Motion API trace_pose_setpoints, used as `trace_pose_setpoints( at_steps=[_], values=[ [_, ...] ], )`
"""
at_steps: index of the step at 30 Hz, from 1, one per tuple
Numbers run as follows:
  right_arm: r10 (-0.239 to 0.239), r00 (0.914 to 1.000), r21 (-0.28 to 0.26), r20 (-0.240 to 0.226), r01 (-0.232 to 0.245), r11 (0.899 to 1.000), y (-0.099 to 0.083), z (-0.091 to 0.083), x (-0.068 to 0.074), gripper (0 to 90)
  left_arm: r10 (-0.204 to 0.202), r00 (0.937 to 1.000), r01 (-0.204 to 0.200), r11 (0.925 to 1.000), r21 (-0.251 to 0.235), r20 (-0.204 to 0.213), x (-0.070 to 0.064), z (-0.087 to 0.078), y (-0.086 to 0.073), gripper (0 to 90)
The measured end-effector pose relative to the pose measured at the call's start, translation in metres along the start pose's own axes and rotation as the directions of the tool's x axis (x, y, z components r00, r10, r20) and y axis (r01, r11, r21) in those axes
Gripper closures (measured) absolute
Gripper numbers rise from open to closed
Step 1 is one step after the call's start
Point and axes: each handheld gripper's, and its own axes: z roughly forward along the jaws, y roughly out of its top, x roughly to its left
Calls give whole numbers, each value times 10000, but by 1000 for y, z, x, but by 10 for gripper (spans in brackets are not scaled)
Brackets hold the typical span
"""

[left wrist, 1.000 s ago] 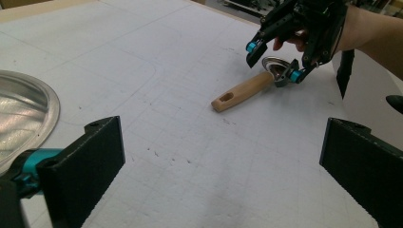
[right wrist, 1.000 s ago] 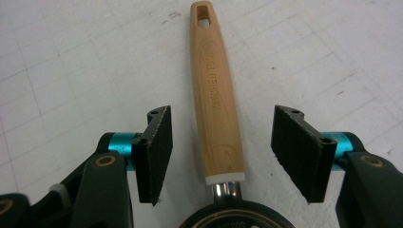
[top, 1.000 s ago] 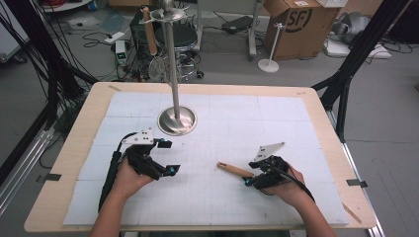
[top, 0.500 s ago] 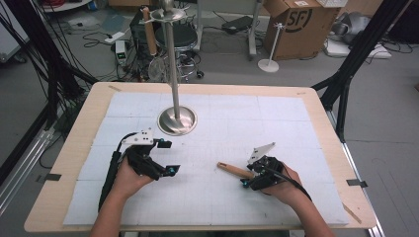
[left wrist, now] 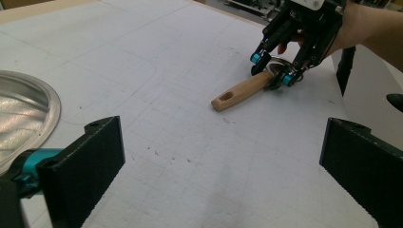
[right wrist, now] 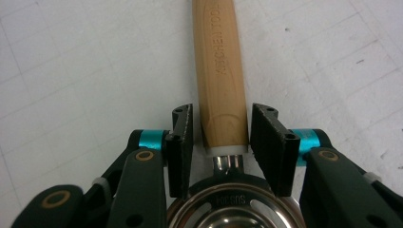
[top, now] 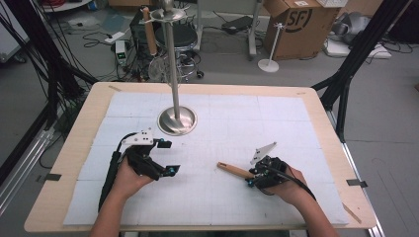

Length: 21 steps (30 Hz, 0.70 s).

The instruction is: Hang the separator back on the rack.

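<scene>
- Now the right tongs [top: 253,177] sit lower on the counter [top: 69,163] than one second ago, and their grey plate leans more flat; the left tongs [top: 168,157] have stayed in the same place.
- Seen from the high view, the utensil's wooden handle [top: 235,170] lies on the white mat [top: 296,123] and points toward 10 o'clock from the right tongs, as it did before.
- From the right gripper view, the two jaws stand on each side of the handle's thick end, with a thin gap on both sides, so they are not pressed on it yet.
- That same view shows a white collar, a short metal neck and a round steel part [right wrist: 233,209] with slots under the tongs; the high view hides this under the hand.
- From the left gripper view, the left jaws stand wide apart with nothing between them, and the handle's far end has an oval hole [left wrist: 227,97].
- The steel stand base [top: 177,120] is at 12 o'clock from the left tongs, well apart from the handle.
</scene>
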Motion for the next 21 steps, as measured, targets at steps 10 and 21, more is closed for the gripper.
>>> trace_pose_setpoints(
  at_steps=[10, 21],
  values=[
    [133, 9999, 418, -100, -128, 9990, 5, 1, -1, 643, -20, 10000, 20, 10000, -36, 4, -1, 0, 0, 16],
    [-23, 9999, 461, -161, 31, 9989, 8, 1, 0, 688, -21, 10000, 22, 10000, -71, 34, -1, 0, 0, 16]
  ],
)
